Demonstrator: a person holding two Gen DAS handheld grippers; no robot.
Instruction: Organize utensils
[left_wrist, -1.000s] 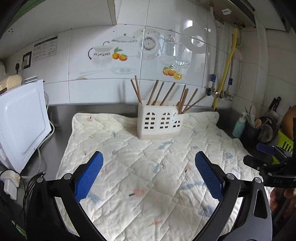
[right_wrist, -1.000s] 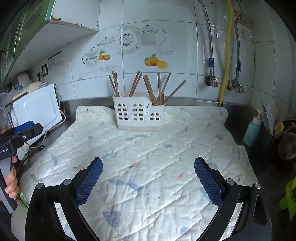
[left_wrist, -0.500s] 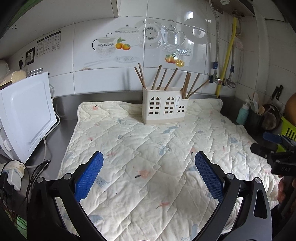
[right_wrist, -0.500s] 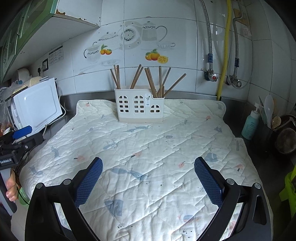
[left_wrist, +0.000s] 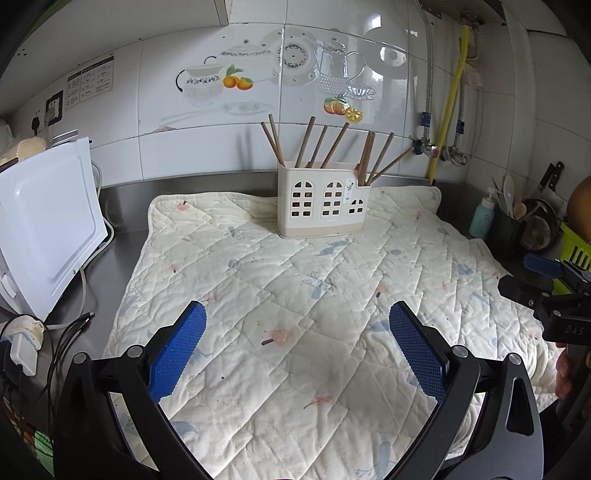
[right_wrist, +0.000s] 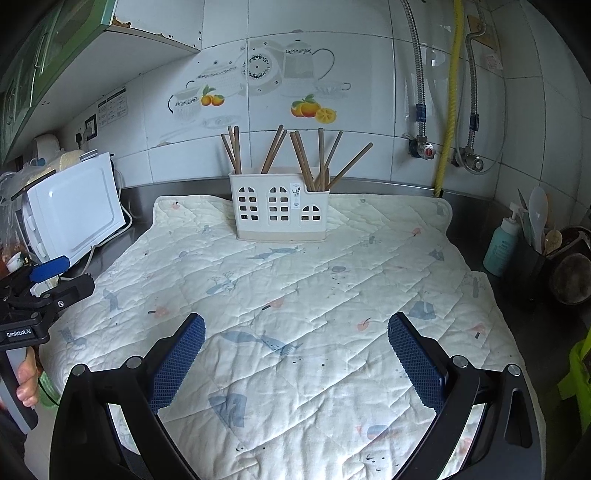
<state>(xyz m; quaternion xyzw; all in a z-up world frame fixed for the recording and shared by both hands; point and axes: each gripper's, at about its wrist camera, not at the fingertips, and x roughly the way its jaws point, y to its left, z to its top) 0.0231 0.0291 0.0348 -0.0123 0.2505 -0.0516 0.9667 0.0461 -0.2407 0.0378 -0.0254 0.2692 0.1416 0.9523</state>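
Note:
A cream utensil holder (left_wrist: 320, 201) (right_wrist: 279, 208) with window cut-outs stands upright at the far side of the quilted mat (left_wrist: 295, 295) (right_wrist: 295, 295). Several brown chopsticks (left_wrist: 332, 147) (right_wrist: 301, 155) stick up out of it, leaning in different directions. My left gripper (left_wrist: 297, 347) hovers open over the mat's near part, well short of the holder, with nothing between its blue pads. My right gripper (right_wrist: 295, 354) is also open and empty, at a similar distance. Each gripper shows at the edge of the other's view, the right gripper (left_wrist: 546, 280) and the left gripper (right_wrist: 44, 280).
A white appliance (left_wrist: 40, 229) (right_wrist: 74, 214) stands left of the mat, with cables and a plug (left_wrist: 22, 343) beside it. At the right are a teal bottle (right_wrist: 500, 247), a dark pot of utensils (right_wrist: 543, 243) and a green rack (left_wrist: 576, 251). Pipes (right_wrist: 448, 92) run down the tiled wall.
Both grippers have pulled back from the holder, which now looks smaller and farther away. Both stayed open and empty.

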